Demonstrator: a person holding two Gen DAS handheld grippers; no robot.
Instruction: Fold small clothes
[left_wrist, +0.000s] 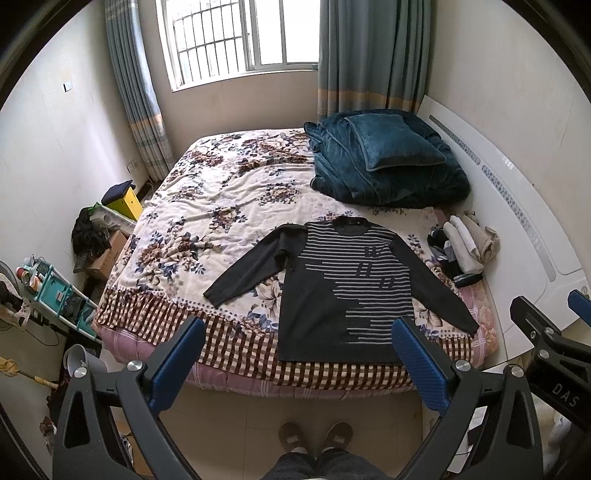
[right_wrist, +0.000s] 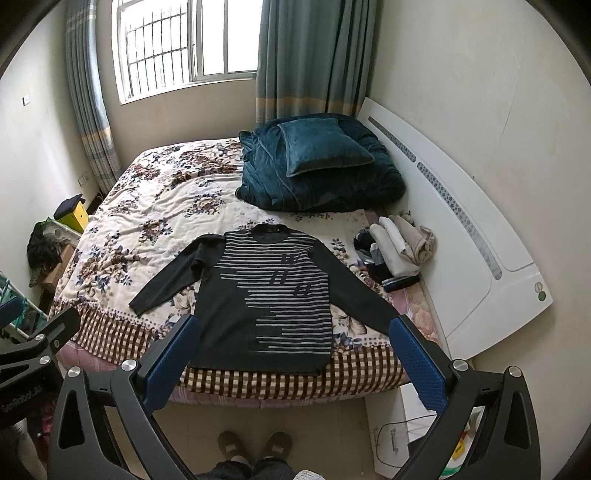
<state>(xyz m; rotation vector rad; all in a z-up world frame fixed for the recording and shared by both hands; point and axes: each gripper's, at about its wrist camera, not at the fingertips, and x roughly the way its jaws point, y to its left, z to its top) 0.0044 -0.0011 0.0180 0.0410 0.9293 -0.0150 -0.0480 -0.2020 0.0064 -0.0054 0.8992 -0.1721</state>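
A dark knit sweater (left_wrist: 343, 291) with grey stripes is lying flat, sleeves spread, at the near edge of the floral-blanketed bed (left_wrist: 207, 229). Behind it, a plush teal quilt (left_wrist: 384, 173) is bunching under the barred window (left_wrist: 240, 37). The left gripper (left_wrist: 299, 354) and right gripper (right_wrist: 295, 354) are hovering spread wide, holding nothing.

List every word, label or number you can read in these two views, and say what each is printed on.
"DAS": on the black body of the right gripper, seen in the left wrist view.
"GenRobot.AI": faint, on the black body of the left gripper, seen in the right wrist view; reading uncertain.
Grey marks on the striped sweater: letter-like, but not readable.
Cardboard box print: too blurred.
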